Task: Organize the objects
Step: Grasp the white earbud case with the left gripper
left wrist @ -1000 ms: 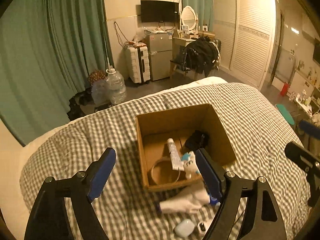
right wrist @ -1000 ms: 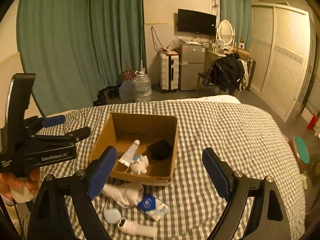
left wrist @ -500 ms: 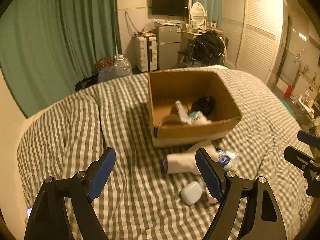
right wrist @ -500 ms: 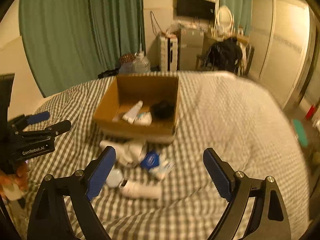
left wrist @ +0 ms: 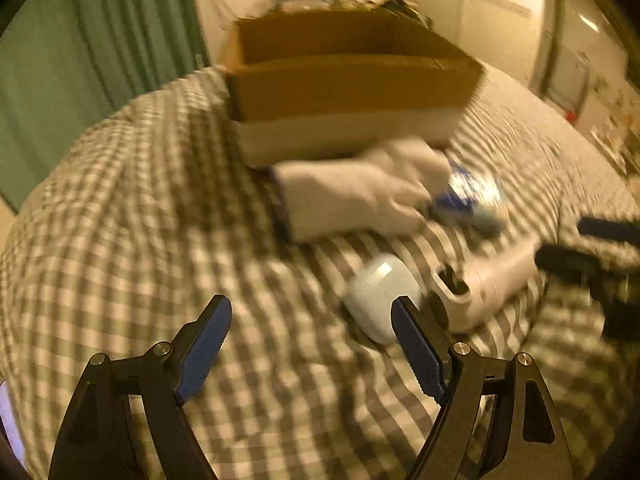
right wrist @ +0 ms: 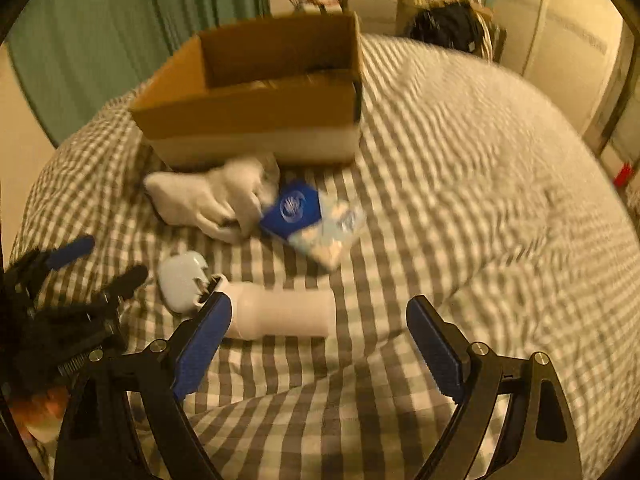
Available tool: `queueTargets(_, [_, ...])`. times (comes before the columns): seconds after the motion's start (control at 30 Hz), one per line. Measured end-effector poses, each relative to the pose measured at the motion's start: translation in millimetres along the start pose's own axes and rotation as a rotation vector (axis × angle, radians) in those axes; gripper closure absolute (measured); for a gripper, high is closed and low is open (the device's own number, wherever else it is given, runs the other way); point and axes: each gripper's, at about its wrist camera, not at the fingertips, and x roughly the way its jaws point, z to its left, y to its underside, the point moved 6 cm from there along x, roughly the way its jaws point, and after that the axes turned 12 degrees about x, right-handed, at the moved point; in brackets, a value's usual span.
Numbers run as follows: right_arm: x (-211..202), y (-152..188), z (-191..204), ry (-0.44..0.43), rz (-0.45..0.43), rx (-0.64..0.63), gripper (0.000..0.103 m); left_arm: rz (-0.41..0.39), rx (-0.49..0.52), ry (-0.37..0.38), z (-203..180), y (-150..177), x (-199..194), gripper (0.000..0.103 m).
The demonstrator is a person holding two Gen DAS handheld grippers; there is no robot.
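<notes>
Both grippers spread wide, empty: left gripper (left wrist: 310, 344), right gripper (right wrist: 318, 344) | white tube (right wrist: 286, 316) lying just ahead on checked bedspread (right wrist: 460, 168), beside earbud case (right wrist: 180, 280) | I judge it light, stiff, slick: grip mid-body | cardboard box (right wrist: 256, 108) beyond

Bedroom, checked bedding (right wrist: 460, 184), green curtains (right wrist: 120, 40)
</notes>
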Motion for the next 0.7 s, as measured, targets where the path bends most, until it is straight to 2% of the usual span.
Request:
queueTargets(0.17, [11,-2,-9,-0.016,0.033,0.052,0.014,0.018,0.088,0.071,-22,-3,16,0.018])
queueTargets(0.37, [21,-3,-11,-0.025,0.069,0.073,0.014,0.088,0.155,0.078,-37,-4,43,0.020])
queueTargets(0.43, [23,-3,-10,-0.025,0.073,0.075,0.014,0.091,0.158,0.086,-39,-7,46,0.027])
queueTargets(0.5, [24,-3,-11,-0.025,0.081,0.078,0.014,0.082,0.152,0.106,-40,-8,46,0.041])
queueTargets(0.57, [23,-2,-11,-0.024,0.078,0.079,0.014,0.075,0.130,0.098,-35,-8,45,0.049])
queueTargets(0.7, [21,-1,-5,-0.020,0.070,0.056,0.014,0.060,0.049,0.100,-19,-6,34,0.049])
